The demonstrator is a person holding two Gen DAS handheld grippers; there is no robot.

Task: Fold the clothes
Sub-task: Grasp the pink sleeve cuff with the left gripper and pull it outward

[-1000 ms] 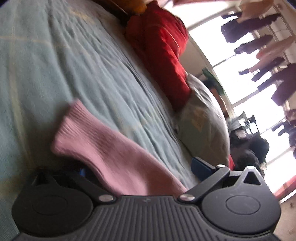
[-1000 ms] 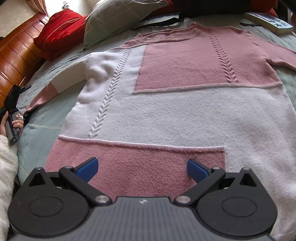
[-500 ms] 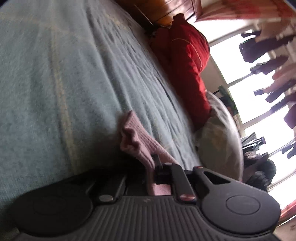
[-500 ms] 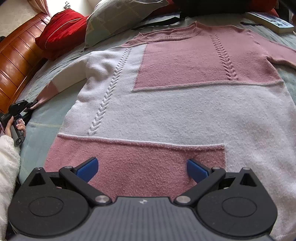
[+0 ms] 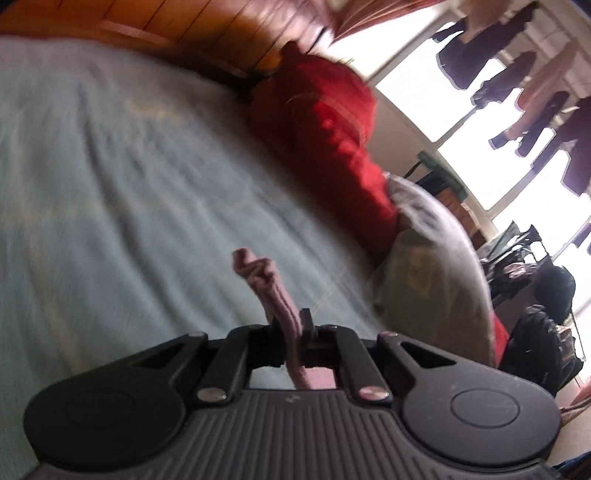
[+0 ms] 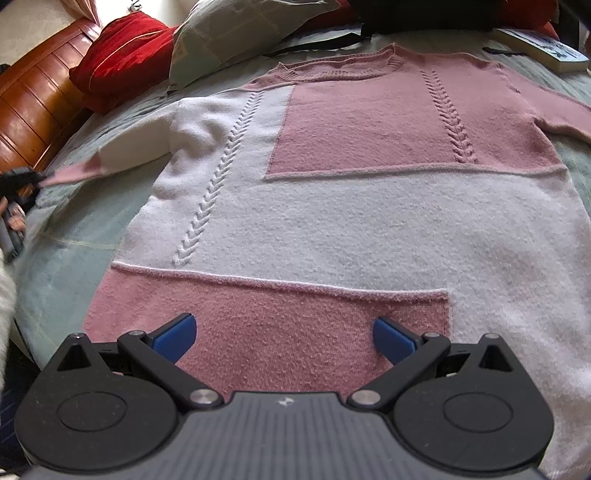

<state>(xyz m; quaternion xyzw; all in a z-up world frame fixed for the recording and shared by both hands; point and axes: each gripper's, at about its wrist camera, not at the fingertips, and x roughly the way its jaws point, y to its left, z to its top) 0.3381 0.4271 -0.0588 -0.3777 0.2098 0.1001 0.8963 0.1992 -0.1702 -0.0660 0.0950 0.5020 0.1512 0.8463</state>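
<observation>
— two colours on that sweater (image 6: pixel 369 221)?
— yes, pink and white blocks with cable stitching, lying flat, front up, on the pale green bedspread (image 6: pixel 66 229).
— and the grippers?
— left gripper (image 5: pixel 291 332) is pinched tight on the pink cuff (image 5: pixel 266 284); right gripper (image 6: pixel 284 336) hangs spread wide over the pink hem.

we are looking at a home bedroom: a bed (image 6: pixel 74 236) in pale green covers is lying against a wooden headboard (image 6: pixel 33 110), red cushions (image 6: pixel 122 51) and a grey pillow (image 6: pixel 236 33) are resting at its head, and clothes (image 5: pixel 517 74) are hanging by a bright window (image 5: pixel 417 99).
</observation>
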